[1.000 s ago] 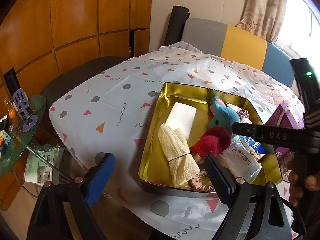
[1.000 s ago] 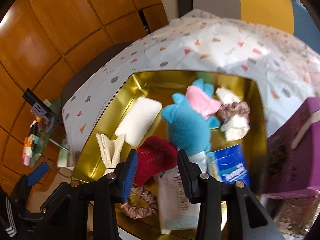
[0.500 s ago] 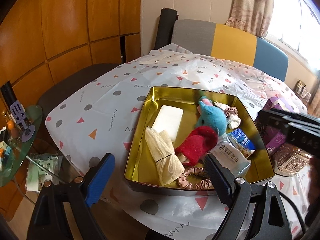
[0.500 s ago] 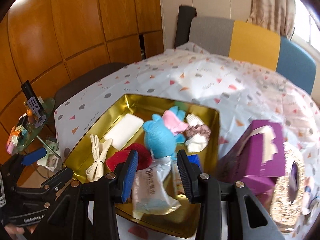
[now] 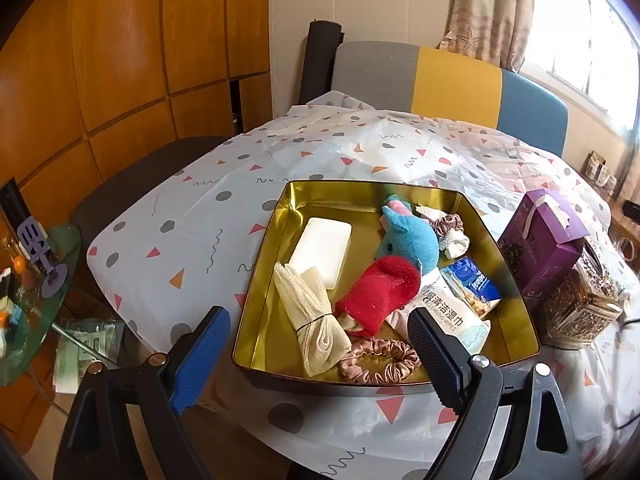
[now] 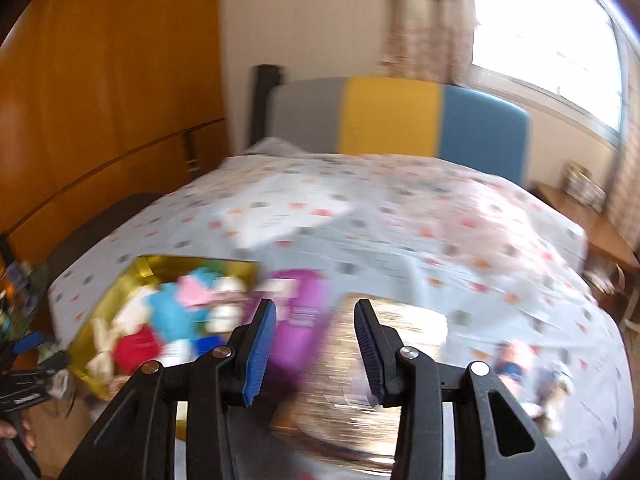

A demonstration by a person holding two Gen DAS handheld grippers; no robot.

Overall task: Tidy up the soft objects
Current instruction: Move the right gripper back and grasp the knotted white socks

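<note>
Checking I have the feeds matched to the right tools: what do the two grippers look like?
Both are black plastic frames with silver pivot bolts. The left gripper has one blue ribbed pad and one black ribbed pad. The right gripper has blue ribbed pads on both fingers.

Both wrist views face downward across table; share gold tray (image 5: 516, 280).

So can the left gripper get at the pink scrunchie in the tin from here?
Probably yes: the left gripper is open and empty, and the scrunchie lies uncovered at the tin's near edge, right ahead.
</note>
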